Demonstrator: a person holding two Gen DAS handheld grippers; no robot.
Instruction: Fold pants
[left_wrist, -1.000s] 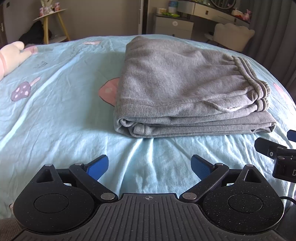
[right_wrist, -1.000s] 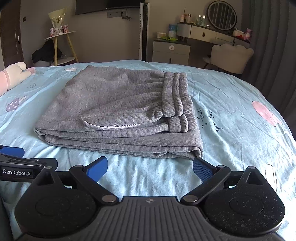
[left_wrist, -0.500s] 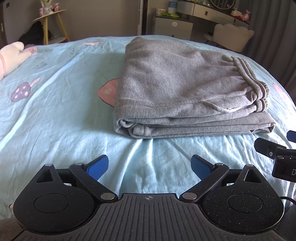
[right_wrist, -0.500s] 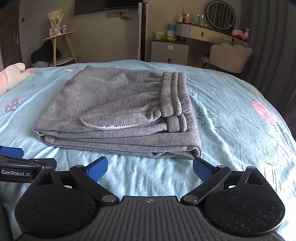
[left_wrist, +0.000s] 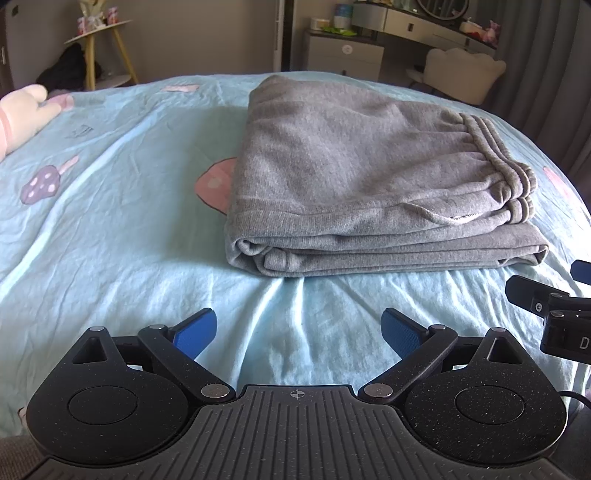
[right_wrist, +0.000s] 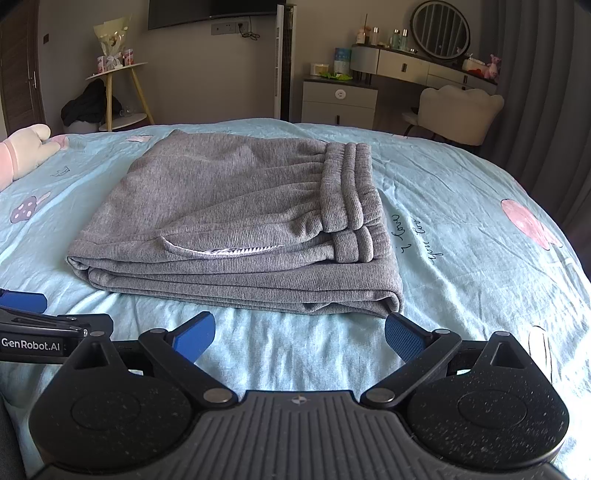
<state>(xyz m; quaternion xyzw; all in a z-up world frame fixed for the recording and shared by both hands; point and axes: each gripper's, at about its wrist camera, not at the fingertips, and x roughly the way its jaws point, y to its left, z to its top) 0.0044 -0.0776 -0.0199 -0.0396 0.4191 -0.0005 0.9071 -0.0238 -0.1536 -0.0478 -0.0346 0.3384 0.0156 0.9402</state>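
Observation:
Grey sweatpants (left_wrist: 354, 177) lie folded in a flat stack on the light blue bedsheet (left_wrist: 110, 229), waistband to the right. They also show in the right wrist view (right_wrist: 236, 221). My left gripper (left_wrist: 299, 328) is open and empty, a short way in front of the stack's near left part. My right gripper (right_wrist: 300, 332) is open and empty, close to the stack's near right corner. Each gripper shows at the edge of the other's view: the right one at the right of the left wrist view (left_wrist: 546, 299), the left one at the left of the right wrist view (right_wrist: 29, 321).
A pink plush toy (right_wrist: 22, 151) lies at the bed's far left. Beyond the bed stand a yellow-legged side table (right_wrist: 118, 92), a white cabinet (right_wrist: 338, 99), a dresser with round mirror (right_wrist: 439, 33), a cream chair (right_wrist: 458, 110) and grey curtains (right_wrist: 546, 85).
Both grippers have drawn back very slightly from the folded pants and stay open. The pants have not moved.

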